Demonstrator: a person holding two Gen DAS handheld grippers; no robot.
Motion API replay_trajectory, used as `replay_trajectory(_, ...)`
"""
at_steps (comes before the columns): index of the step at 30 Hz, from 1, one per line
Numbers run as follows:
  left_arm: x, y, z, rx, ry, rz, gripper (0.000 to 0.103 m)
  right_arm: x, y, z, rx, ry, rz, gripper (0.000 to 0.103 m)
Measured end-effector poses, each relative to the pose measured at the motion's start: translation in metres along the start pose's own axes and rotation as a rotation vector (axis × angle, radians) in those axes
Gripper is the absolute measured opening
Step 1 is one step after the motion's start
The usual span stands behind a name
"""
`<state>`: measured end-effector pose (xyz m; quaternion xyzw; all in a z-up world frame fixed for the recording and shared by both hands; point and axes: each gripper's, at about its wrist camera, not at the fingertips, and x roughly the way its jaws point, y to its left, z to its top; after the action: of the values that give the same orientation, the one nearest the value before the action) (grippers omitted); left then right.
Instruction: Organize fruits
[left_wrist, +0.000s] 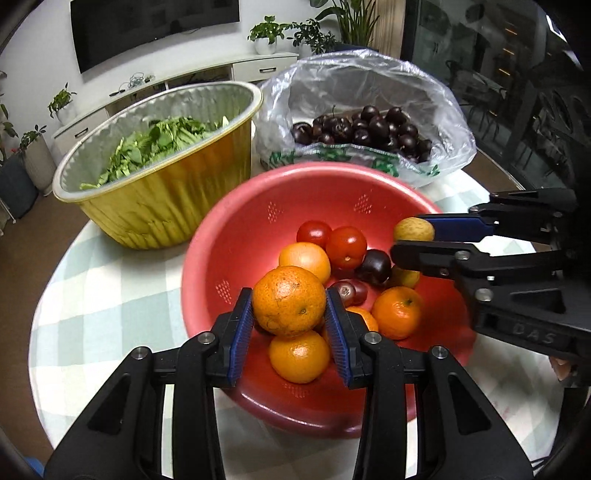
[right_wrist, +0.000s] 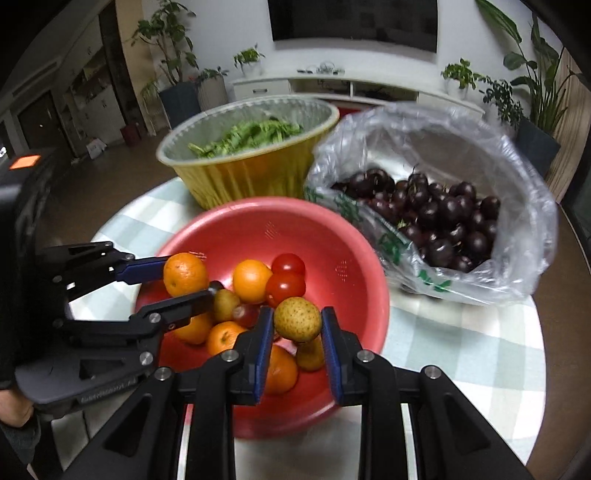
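A: How will the orange (left_wrist: 289, 301) handle, pinched in the left gripper (left_wrist: 290, 314) above the red colander (left_wrist: 236, 236)?

B: Firm, rounded, dimpled skin; the pads grip across its middle, the best hold. The small yellow pear (right_wrist: 297, 318), clamped in the right gripper (right_wrist: 296, 332), looks light and bruisable.

A: Any writing?

B: Embossed "DAS" on the right gripper; green print on the cherries' plastic bag (left_wrist: 369, 77), unreadable.

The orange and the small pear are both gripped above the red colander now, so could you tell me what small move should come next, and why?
Probably carry both clear of the red colander. The left gripper pinches the orange and the right gripper the pear, both off the pile. Where each belongs is not shown; the bag holds only dark cherries.
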<state>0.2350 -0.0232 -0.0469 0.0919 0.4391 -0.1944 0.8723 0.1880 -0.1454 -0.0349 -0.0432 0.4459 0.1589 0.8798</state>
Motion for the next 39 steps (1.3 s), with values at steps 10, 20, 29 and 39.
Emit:
replay_trajectory(10, 0.009, -0.002, 0.000, 0.003, -0.022, 0.023, 0.050, 0.028, 0.005, -0.001, -0.020, 0.034, -0.021, 0.028)
replay_trajectory(20, -0.010, -0.004, -0.003, -0.009, -0.066, 0.067, 0.068, 0.018, -0.003, -0.002, 0.004, 0.006, -0.029, 0.040)
replay_trajectory(29, -0.044, -0.005, -0.021, -0.083, -0.090, 0.128, 0.096, -0.009, -0.002, -0.014, 0.031, -0.030, -0.031, 0.053)
replay_trajectory(39, -0.102, -0.031, -0.078, -0.187, -0.074, 0.289, 0.099, -0.068, 0.000, -0.057, 0.164, -0.043, -0.083, 0.074)
